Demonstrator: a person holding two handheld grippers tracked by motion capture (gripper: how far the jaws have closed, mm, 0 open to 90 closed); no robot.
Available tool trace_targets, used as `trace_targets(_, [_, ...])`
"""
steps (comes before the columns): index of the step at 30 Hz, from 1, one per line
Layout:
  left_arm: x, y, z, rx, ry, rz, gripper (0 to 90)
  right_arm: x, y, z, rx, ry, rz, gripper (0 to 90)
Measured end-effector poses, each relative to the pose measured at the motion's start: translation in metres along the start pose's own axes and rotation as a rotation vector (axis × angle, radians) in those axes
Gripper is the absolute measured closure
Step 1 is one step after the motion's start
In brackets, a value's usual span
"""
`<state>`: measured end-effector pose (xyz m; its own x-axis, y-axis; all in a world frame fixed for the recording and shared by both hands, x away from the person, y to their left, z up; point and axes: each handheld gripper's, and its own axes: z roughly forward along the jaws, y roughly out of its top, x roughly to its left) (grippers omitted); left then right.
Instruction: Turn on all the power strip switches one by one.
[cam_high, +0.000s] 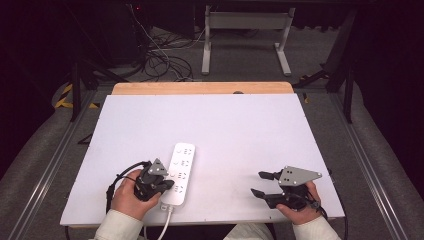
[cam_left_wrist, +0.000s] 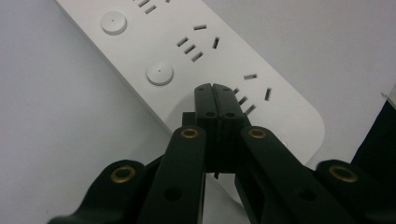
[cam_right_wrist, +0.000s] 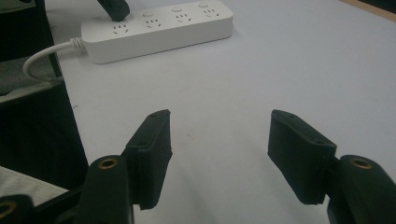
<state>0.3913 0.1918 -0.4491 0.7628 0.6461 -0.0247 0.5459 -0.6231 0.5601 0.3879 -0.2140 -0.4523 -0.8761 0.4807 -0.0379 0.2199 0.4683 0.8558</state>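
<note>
Black jaws of the left gripper (cam_left_wrist: 215, 88) pressed flat together, nothing between them, tips over the power strip (cam_left_wrist: 196, 60) at its cord-end socket, just beside a round button (cam_left_wrist: 159, 73); contact or hover, cannot tell. Strip lies near the front edge of the white table (cam_high: 240, 130). Right gripper (cam_right_wrist: 218, 135) jaws wide apart, empty, well apart from the strip (cam_right_wrist: 159, 29). Judgement: likely a button press with the closed tips. Keep jaws shut, centre tips on 1 button, push straight down, avoid sliding the strip.
</note>
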Motion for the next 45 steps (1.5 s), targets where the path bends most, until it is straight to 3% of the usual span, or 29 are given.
trace_targets(3, [-0.005,0.001,0.000,0.004,0.035,0.021,90.0,0.000,0.000,0.000,-0.001,0.000,0.000,39.8])
trace_targets(5, [-0.005,0.001,-0.003,-0.024,0.038,0.017,90.0,0.000,0.000,0.000,-0.001,-0.001,0.002,39.8])
trace_targets(8, [-0.001,0.004,-0.012,-0.091,0.001,-0.001,90.0,-0.001,0.000,0.000,-0.001,-0.002,0.002,39.7])
trace_targets(10, [0.000,0.007,-0.019,-0.117,0.013,0.003,90.0,-0.002,-0.001,0.000,0.000,-0.002,0.004,39.7])
trace_targets(19, [0.007,0.008,-0.019,-0.143,0.012,-0.015,90.0,-0.001,0.000,0.001,0.004,-0.004,0.003,39.5])
trace_targets(27, [0.017,0.014,-0.010,-0.175,0.010,-0.044,90.0,-0.002,-0.001,0.002,0.005,0.000,0.007,39.4])
trace_targets(33, [0.021,0.017,0.002,-0.151,0.016,-0.041,90.0,-0.002,-0.001,0.002,0.005,0.001,0.007,39.2])
trace_targets(45, [0.023,0.016,0.009,-0.104,0.037,-0.036,90.0,-0.002,-0.001,0.001,0.007,0.002,0.007,38.9])
